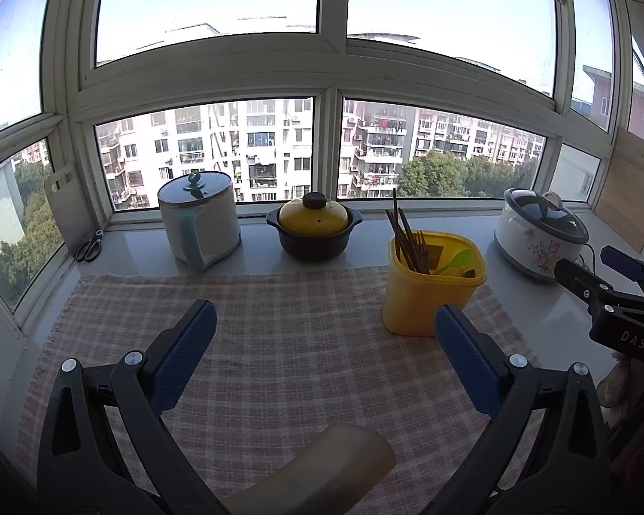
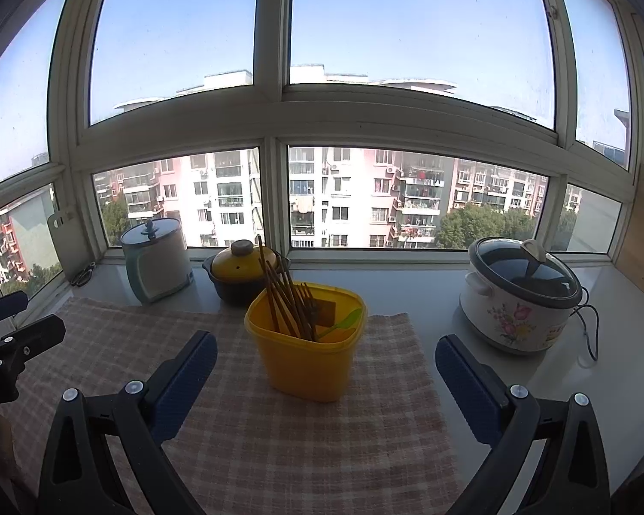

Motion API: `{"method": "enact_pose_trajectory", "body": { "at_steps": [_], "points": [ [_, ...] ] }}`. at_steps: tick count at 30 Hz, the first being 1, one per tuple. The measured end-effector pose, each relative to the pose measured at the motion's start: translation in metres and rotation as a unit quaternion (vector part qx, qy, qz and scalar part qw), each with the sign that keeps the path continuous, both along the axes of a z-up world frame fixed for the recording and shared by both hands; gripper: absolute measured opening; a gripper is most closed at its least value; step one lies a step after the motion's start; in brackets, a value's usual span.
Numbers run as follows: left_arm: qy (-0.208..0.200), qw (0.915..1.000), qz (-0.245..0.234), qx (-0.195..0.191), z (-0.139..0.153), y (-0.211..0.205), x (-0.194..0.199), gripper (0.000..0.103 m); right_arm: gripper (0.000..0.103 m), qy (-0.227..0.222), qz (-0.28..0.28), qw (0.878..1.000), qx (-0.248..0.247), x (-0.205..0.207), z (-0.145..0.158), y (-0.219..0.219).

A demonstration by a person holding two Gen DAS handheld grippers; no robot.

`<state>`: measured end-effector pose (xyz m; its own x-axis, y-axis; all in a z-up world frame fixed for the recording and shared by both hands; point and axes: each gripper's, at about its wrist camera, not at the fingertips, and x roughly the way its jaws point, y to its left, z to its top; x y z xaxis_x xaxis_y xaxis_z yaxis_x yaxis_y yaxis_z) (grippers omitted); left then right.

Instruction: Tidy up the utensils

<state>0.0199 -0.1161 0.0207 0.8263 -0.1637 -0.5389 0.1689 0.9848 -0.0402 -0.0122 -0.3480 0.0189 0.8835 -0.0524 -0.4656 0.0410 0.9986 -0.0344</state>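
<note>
Checked cloth [image 2: 279, 429]; both grippers' fingers [image 1: 193, 343] [image 2: 463, 377] wide apart, empty.

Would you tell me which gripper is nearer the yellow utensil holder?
Right. The right gripper faces the yellow utensil holder squarely; the left gripper sits farther left of it.

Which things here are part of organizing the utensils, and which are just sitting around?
Job: yellow plastic container, dark wooden chopsticks, green plastic spoon, checked cloth mat.

Lying about: white floral rice cooker, yellow-lidded clay pot, white lidded pot, scissors.
</note>
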Motion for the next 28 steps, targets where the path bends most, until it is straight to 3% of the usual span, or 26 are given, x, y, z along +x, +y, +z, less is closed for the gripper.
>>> {"method": "enact_pose_trajectory", "body": {
  "at_steps": [28],
  "points": [
    [-0.004, 0.9999, 0.015, 0.005, -0.003, -0.005, 0.008, 0.103, 0.103, 0.011, -0.004, 1.0, -0.001, 0.007, -0.005, -0.012]
  ]
}}
